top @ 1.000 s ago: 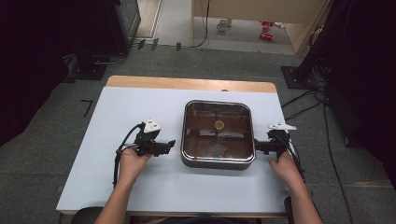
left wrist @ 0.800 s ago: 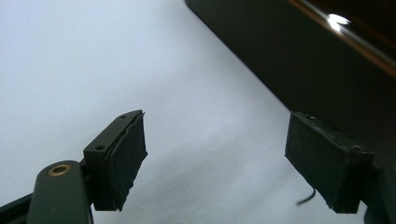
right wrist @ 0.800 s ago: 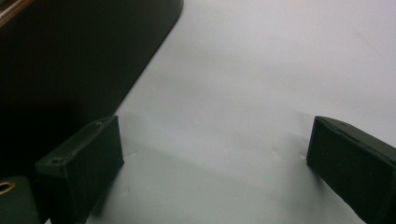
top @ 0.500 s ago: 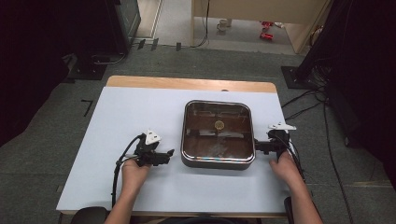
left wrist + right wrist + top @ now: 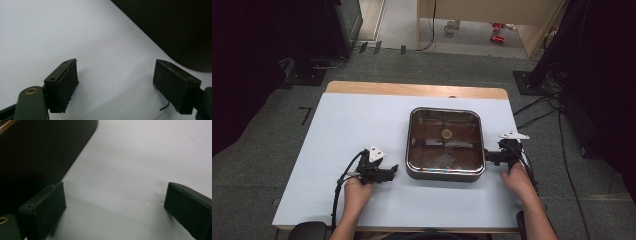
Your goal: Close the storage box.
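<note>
A square dark pan point(image 5: 445, 174) with rounded corners and a see-through lid stands on the white table point(image 5: 357, 120), right of its middle. A small round knob point(image 5: 446, 133) sits in the lid's centre. My left gripper point(image 5: 393, 170) lies low by the pan's near left corner, pointing at its wall. Its jaws are open with bare table between them point(image 5: 115, 87), and the pan's dark wall point(image 5: 175, 30) shows beyond. My right gripper point(image 5: 488, 156) points at the pan's right side. It is open too point(image 5: 115, 210), with the pan's wall point(image 5: 37, 150) beside its left jaw.
A wooden strip point(image 5: 412, 90) runs along the table's far edge. Cables point(image 5: 537, 112) trail over the grey floor to the right. Dark equipment point(image 5: 337, 30) stands at the back left. The left half of the table is bare white surface.
My left hand has drawn back toward the near edge of the table and sunk a little, staying beside the pan. The right hand has kept still.
</note>
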Motion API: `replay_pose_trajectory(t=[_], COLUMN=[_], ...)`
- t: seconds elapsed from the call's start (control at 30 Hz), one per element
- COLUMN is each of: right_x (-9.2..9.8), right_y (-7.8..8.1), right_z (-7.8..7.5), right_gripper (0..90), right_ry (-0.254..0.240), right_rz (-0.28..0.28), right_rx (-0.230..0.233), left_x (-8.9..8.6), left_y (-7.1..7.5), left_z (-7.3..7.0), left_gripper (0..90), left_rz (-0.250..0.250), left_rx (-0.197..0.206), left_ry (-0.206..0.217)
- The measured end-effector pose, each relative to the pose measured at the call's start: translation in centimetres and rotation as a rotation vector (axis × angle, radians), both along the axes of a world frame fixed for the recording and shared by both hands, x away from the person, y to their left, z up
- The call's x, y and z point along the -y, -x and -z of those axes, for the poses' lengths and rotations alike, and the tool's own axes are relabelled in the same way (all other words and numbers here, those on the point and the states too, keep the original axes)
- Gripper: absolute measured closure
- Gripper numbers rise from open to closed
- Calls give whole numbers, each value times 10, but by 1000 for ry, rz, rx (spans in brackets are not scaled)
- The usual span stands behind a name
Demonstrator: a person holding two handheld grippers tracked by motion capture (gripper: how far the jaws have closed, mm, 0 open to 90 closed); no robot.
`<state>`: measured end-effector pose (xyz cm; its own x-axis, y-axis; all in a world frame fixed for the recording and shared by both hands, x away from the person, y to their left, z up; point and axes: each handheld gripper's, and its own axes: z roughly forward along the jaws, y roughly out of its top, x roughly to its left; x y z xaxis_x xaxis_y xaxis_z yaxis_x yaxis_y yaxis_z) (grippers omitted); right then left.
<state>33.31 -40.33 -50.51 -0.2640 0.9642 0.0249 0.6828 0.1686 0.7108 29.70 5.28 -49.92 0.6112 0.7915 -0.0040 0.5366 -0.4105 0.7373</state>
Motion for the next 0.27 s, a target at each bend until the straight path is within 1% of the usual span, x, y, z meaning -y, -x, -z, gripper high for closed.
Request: replay_pose_trajectory(t=[0.27], right_x=[0], right_y=[0], right_z=[0], right_gripper=[29], right_ry=[0], right_rz=[0], right_rx=[0], left_x=[0], left_y=[0], left_z=[0], left_gripper=[190], left_rz=[-1], left_rx=[0], left_ry=[-6])
